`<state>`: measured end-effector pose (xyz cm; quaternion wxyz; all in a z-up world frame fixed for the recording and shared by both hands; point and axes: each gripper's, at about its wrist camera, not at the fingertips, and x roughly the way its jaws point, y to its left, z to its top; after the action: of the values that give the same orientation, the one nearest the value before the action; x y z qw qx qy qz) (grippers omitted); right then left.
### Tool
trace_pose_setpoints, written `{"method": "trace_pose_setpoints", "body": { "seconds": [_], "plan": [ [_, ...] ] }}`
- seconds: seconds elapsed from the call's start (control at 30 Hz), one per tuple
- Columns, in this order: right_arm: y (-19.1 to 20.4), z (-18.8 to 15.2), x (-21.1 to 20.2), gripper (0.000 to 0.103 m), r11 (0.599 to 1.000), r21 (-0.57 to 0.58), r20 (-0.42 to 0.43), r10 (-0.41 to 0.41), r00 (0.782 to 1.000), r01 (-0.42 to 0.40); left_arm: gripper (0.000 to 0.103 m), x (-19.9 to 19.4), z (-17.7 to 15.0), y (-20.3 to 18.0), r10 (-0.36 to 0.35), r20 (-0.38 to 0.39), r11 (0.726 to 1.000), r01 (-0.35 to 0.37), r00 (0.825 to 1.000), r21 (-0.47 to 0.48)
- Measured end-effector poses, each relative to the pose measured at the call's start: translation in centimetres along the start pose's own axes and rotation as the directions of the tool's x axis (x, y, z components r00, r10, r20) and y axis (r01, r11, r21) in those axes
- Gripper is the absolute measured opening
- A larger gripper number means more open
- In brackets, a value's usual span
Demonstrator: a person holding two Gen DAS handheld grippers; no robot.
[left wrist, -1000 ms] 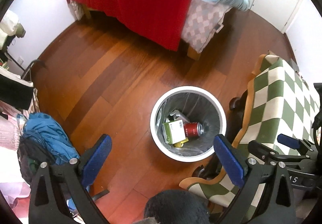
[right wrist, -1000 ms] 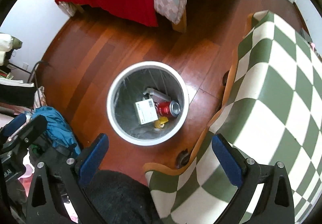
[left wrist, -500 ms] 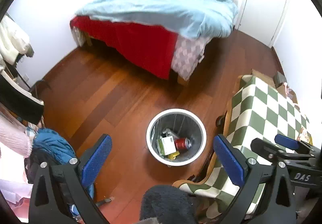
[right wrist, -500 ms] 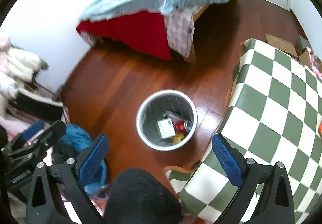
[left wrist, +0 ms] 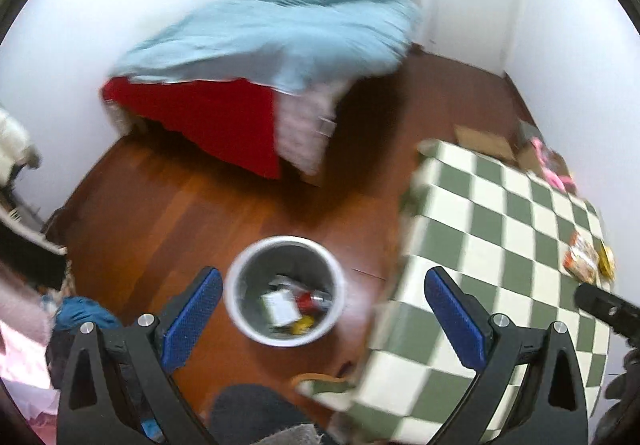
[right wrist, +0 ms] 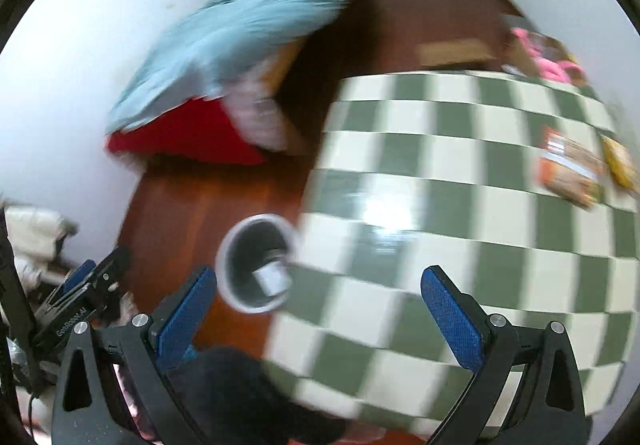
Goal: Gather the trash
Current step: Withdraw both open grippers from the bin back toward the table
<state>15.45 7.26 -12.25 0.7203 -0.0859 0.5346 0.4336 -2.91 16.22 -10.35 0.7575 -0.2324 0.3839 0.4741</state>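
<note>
Orange-and-brown snack wrapper (right wrist: 572, 169) lies on the green-and-cream checked worktop (right wrist: 440, 205), a yellow wrapper (right wrist: 620, 165) just beside it. Down on the red-brown wooden floor (left wrist: 180, 213) sits the round white waste bin (left wrist: 285, 245), already holding a white carton (left wrist: 280, 307) and a red can (left wrist: 310, 299). Left gripper (left wrist: 324, 313) hangs above the bin, blue pads apart, nothing held. Right gripper (right wrist: 318, 309) hovers over the worktop, pads apart and empty too. Both views are blurred.

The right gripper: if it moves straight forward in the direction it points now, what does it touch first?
Probably the checkered tablecloth, which fills the space ahead of the open right gripper. The picture is blurred, so depth is uncertain. The snack packet lies off to the right.
</note>
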Motion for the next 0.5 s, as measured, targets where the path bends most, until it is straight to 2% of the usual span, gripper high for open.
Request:
{"method": "trace_pose_setpoints", "body": {
  "seconds": [0.13,0.27,0.4,0.5],
  "plan": [
    [-9.4,1.7,-1.8,0.103,0.988,0.095,0.020,-0.128,0.992,0.125,0.103,4.4,-0.2,-8.7,-0.074,-0.083,0.993,0.081,0.994,0.084],
    [-19.2,4.2,-2.2,0.103,0.951,0.161,0.003,-0.266,0.964,0.262,0.103,8.7,-0.6,-17.5,-0.132,-0.177,0.974,0.161,0.975,0.157],
    [-28.5,7.2,-1.2,0.103,0.898,0.211,-0.044,-0.387,0.921,0.387,0.103,12.5,-1.2,-24.5,-0.104,-0.233,0.957,0.161,0.967,0.241],
    [-33.5,9.0,0.2,0.103,0.875,0.245,-0.083,-0.410,0.908,0.417,0.103,15.0,-1.5,-28.7,-0.066,-0.266,0.941,0.149,0.962,0.305]
  ]
}}
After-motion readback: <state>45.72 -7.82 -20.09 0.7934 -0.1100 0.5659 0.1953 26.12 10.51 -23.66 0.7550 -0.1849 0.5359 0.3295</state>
